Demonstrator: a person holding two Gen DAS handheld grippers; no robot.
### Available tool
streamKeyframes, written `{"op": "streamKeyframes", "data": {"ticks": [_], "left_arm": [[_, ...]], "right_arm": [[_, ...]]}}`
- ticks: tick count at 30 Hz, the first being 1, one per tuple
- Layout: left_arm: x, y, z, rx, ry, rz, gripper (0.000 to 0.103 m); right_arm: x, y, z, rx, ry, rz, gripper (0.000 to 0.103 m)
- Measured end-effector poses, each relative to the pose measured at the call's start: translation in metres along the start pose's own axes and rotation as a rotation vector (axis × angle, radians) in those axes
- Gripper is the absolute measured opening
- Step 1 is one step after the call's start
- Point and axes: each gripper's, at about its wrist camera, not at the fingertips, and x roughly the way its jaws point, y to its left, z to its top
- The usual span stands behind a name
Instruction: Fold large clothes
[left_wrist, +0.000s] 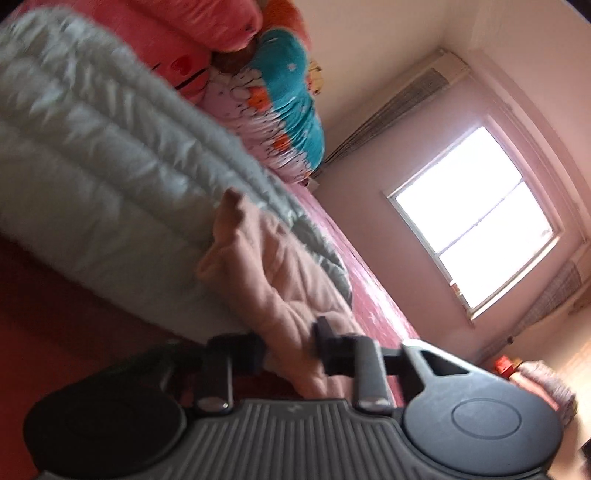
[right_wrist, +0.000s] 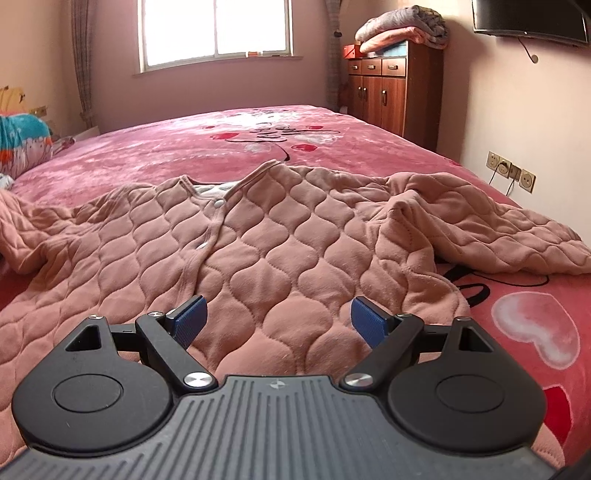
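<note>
A pink quilted jacket (right_wrist: 258, 251) lies spread front-up on the red bed blanket (right_wrist: 207, 144), snaps closed, sleeves out to both sides. My right gripper (right_wrist: 279, 319) is open, its blue pads (right_wrist: 190, 321) just above the jacket's lower hem. The left wrist view is tilted and blurred. My left gripper (left_wrist: 286, 349) has its fingers apart around a fold of the pink jacket (left_wrist: 269, 273); whether it grips is unclear. A pale grey-green puffy coat (left_wrist: 110, 155) lies beside the jacket there.
Colourful pillows and bedding (left_wrist: 288, 96) are piled at the bed's head. A wooden cabinet (right_wrist: 395, 92) with folded blankets stands at the far right corner. A window (right_wrist: 214, 33) is on the far wall. Wall sockets (right_wrist: 511, 171) are by the bed's right side.
</note>
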Motion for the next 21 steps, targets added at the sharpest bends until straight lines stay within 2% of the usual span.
{"op": "streamKeyframes", "data": {"ticks": [5, 14, 18, 21], "left_arm": [[-0.004, -0.011, 0.006, 0.055, -0.022, -0.029, 0.01], [-0.012, -0.044, 0.015, 0.147, -0.075, -0.079, 0.009], [-0.007, -0.067, 0.019, 0.191, -0.068, -0.096, 0.009], [-0.005, -0.099, 0.015, 0.265, -0.053, -0.134, 0.009]], "right_arm": [[-0.002, -0.007, 0.004, 0.038, -0.032, 0.003, 0.103], [0.003, -0.021, 0.016, 0.049, -0.104, -0.006, 0.103], [0.007, -0.04, 0.022, 0.098, -0.132, -0.032, 0.103], [0.006, -0.054, 0.028, 0.159, -0.162, -0.04, 0.103]]}}
